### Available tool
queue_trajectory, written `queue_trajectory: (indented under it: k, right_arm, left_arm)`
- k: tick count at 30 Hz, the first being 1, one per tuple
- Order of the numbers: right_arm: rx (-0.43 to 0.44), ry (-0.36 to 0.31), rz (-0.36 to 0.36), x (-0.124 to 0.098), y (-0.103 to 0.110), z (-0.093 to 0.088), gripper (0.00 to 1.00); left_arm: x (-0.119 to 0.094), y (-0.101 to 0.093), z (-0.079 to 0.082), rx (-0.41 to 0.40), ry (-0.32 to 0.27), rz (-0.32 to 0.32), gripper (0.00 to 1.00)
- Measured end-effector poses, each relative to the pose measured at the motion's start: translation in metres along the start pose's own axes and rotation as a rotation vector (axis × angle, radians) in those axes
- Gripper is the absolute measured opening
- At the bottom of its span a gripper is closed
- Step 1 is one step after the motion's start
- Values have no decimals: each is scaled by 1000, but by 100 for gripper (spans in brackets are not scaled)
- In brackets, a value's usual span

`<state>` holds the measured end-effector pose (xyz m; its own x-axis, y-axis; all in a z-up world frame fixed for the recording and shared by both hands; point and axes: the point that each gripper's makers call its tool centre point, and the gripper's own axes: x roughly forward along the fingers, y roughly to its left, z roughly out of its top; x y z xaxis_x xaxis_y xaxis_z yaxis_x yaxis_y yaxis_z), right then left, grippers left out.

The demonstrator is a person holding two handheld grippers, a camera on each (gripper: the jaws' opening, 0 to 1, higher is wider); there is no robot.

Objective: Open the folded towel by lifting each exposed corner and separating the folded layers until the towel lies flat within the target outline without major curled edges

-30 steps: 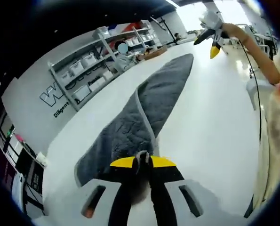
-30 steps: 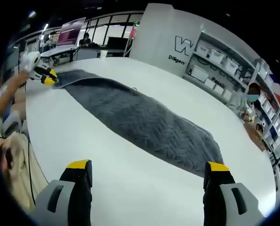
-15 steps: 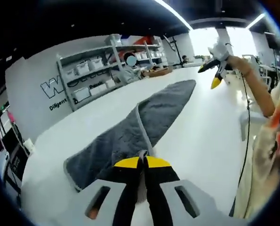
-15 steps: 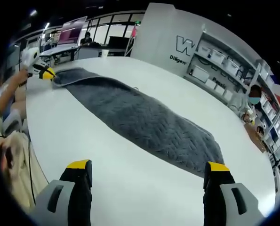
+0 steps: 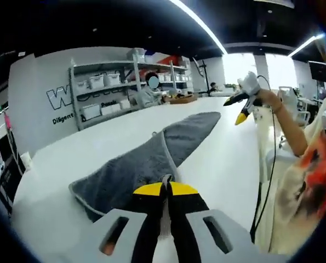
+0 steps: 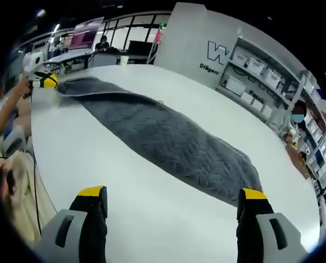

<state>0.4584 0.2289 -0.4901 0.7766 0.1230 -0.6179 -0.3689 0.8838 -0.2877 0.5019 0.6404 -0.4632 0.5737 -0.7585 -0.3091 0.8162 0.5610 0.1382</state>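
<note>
A long grey towel [image 5: 152, 156] with a pale hem lies stretched along the white table [image 5: 228, 159]. My left gripper [image 5: 165, 185] is shut on the towel's near corner, and cloth bunches between its yellow-tipped jaws. In the right gripper view the same towel [image 6: 168, 137] runs diagonally, and the left gripper [image 6: 44, 80] holds its far end slightly raised off the table [image 6: 97, 164]. My right gripper [image 6: 172, 193] hangs above the table's near side with its jaws wide apart and nothing between them. It also appears in the left gripper view as the right gripper [image 5: 238, 108], held up in a hand beyond the towel's far end.
Shelves with white bins [image 5: 105, 90] line the wall, and a seated person [image 6: 295, 121] is beside them. The holder's arm [image 5: 286, 129] and a cable hang along the table's edge. Desks with a monitor [image 6: 83, 39] stand behind the towel's far end.
The left gripper has drawn the towel corner farther from the right gripper and lifted it a little, straightening that end. The right gripper has stayed put and open.
</note>
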Motion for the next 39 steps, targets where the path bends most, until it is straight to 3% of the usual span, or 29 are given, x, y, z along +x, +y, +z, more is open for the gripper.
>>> queue_trajectory:
  k: [6, 14, 21, 28, 33, 36, 39]
  right_arm:
    - [5, 1, -2, 0, -2, -1, 99]
    - [4, 3, 0, 0, -1, -2, 99]
    - [-4, 7, 4, 2, 2, -1, 99]
    - [-1, 11, 5, 2, 2, -3, 99]
    - [-2, 10, 7, 2, 2, -3, 99]
    - [-1, 10, 5, 1, 2, -3, 99]
    - [-1, 11, 5, 1, 1, -3, 99]
  left_arm:
    - [-10, -11, -7, -3, 28, -46, 2]
    - [-24, -8, -21, -59, 45, -53, 1]
    - [-21, -29, -48, -35, 164, -131, 1]
    - [-20, -24, -52, -48, 168, -114, 2]
    - [-20, -27, -54, -31, 188, -119, 15]
    - [-22, -28, -45, -32, 153, -117, 23]
    - [-25, -31, -25, -83, 50, -132, 25]
